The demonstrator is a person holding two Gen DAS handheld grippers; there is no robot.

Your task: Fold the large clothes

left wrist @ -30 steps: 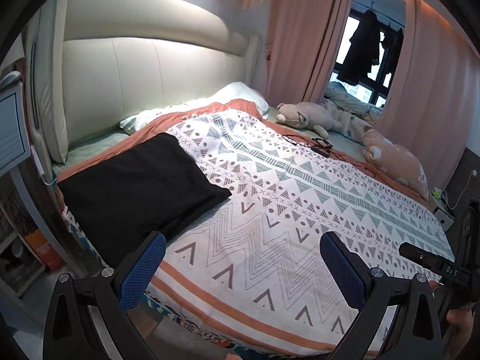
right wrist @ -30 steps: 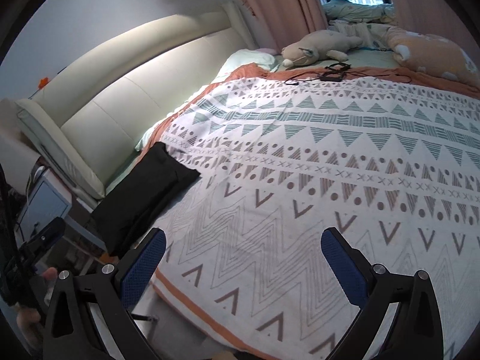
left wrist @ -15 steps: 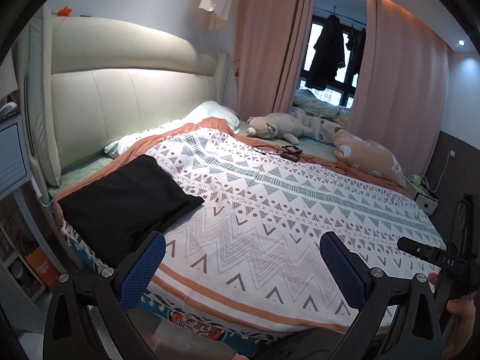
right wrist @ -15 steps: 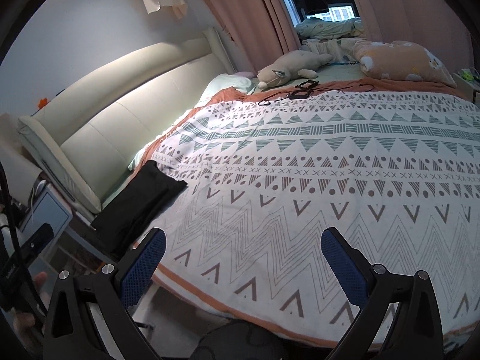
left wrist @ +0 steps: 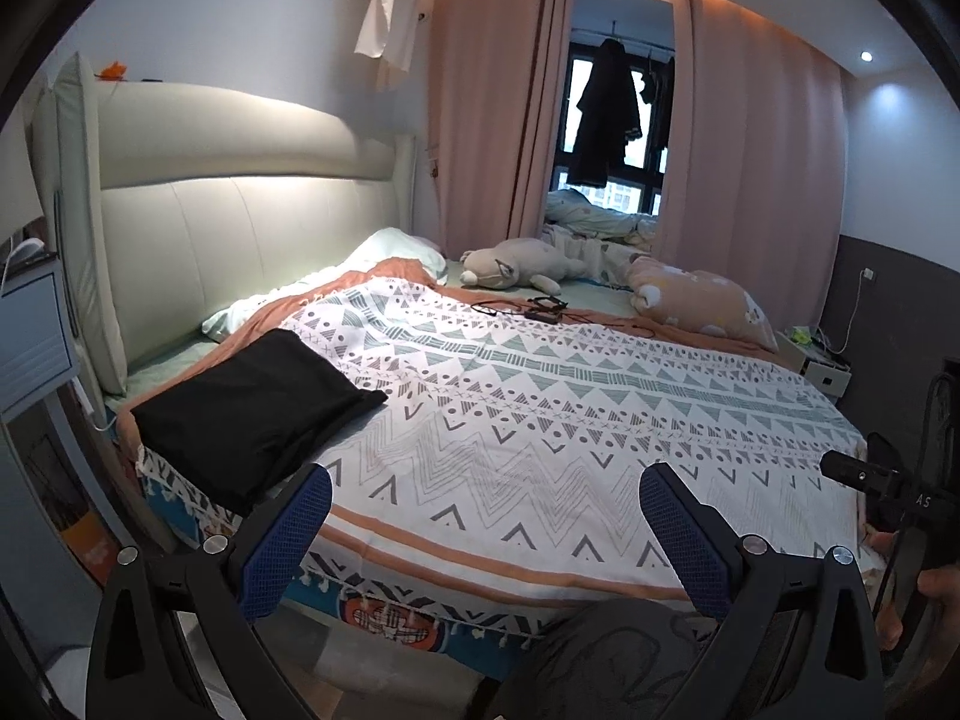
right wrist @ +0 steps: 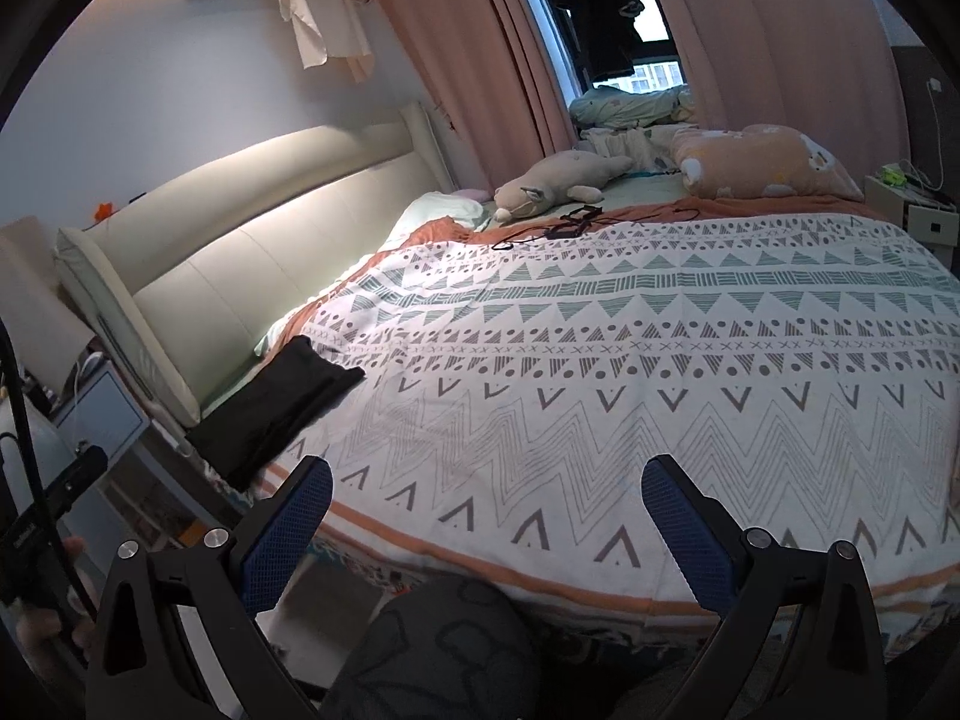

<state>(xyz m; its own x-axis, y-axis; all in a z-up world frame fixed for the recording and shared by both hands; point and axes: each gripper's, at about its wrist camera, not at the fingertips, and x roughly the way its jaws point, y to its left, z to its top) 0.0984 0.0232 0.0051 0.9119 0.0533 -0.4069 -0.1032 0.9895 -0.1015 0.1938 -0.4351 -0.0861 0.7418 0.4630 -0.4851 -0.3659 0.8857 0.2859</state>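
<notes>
Here the black garment (left wrist: 252,405) lies folded flat on the bed (left wrist: 540,420), at the near corner beside the headboard (left wrist: 240,228). It rests on the patterned blanket (left wrist: 570,408), and one edge reaches the bed's near side. In the right wrist view the garment (right wrist: 282,402) occupies the same corner, just beside the headboard (right wrist: 252,258).

The left gripper (left wrist: 485,534) is held off the near edge of the bed, clear of the blanket. Its jaws stand wide apart and hold nothing. The right gripper (right wrist: 486,531) is also off the near edge, jaws wide apart and empty. Neither gripper touches the garment.

On the far side of the bed from the garment, a plush toy (left wrist: 516,264) lies by the curtains (left wrist: 498,120). A peach pillow (left wrist: 702,300) lies just beside the toy. A black cable (left wrist: 540,306) rests on the blanket near the toy.

A dark patterned fabric (right wrist: 438,648) shows below the bed's near edge, between the right gripper's fingers (right wrist: 288,534). A dark coat (left wrist: 606,114) hangs at the window behind the curtains.
</notes>
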